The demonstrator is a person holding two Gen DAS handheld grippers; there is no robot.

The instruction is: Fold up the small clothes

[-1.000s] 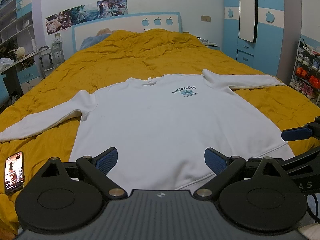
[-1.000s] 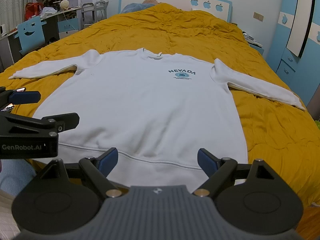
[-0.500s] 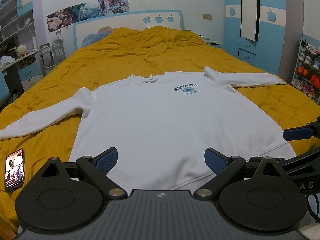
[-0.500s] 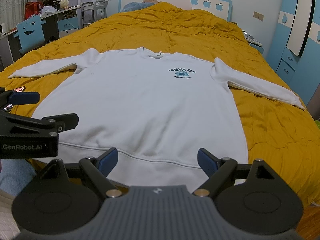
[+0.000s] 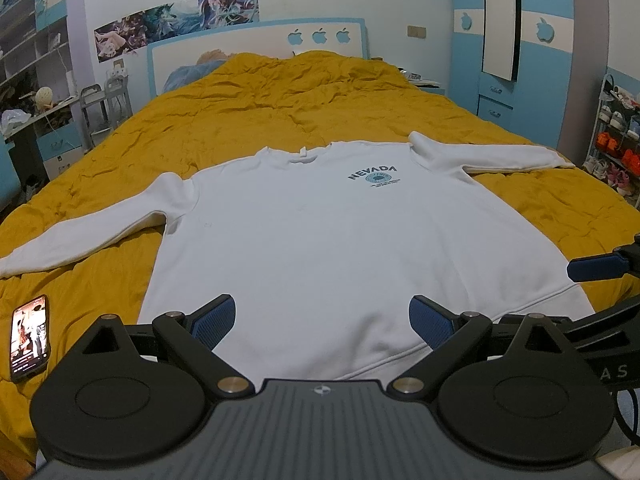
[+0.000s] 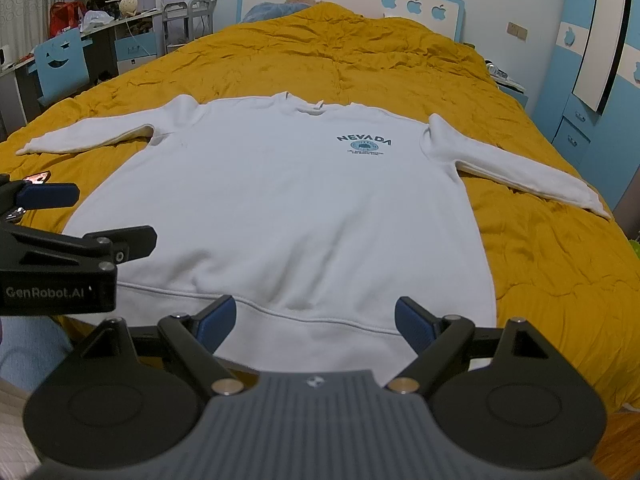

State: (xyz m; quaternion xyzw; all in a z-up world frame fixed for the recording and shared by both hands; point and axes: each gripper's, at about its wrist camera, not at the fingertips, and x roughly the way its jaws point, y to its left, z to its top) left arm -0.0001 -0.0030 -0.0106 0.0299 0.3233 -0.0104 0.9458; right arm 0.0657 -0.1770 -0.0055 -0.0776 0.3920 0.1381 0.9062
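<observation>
Left claw (image 5: 322,318), fingers spread wide and holding nothing, poised above the hem of a white sweatshirt (image 5: 320,240); blue pads (image 5: 212,320) face each other across the gap. Right claw (image 6: 316,322), likewise spread wide and holding nothing, poised above the same hem nearer its right corner. Each claw appears at the edge of the other's view: the right claw (image 5: 600,268) at the right margin of the left wrist view, the left claw (image 6: 60,216) at the left margin of the right wrist view. The sweatshirt (image 6: 288,208) lies flat and face up on a mustard-yellow bedspread (image 5: 300,108), hem toward the claws, neckline away, both sleeves stretched outward to the sides. A dark "NEVADA" print (image 5: 374,174) with a round emblem marks the chest. A phone (image 5: 30,338) with a lit screen lies on the bedspread beside the sweatshirt's left lower corner, apart from the cloth. A white and blue headboard (image 5: 260,48) with three apple shapes closes the far end of the bed; a blue wardrobe (image 5: 520,52) stands to the right, and a desk (image 6: 100,36) with shelves to the left.
</observation>
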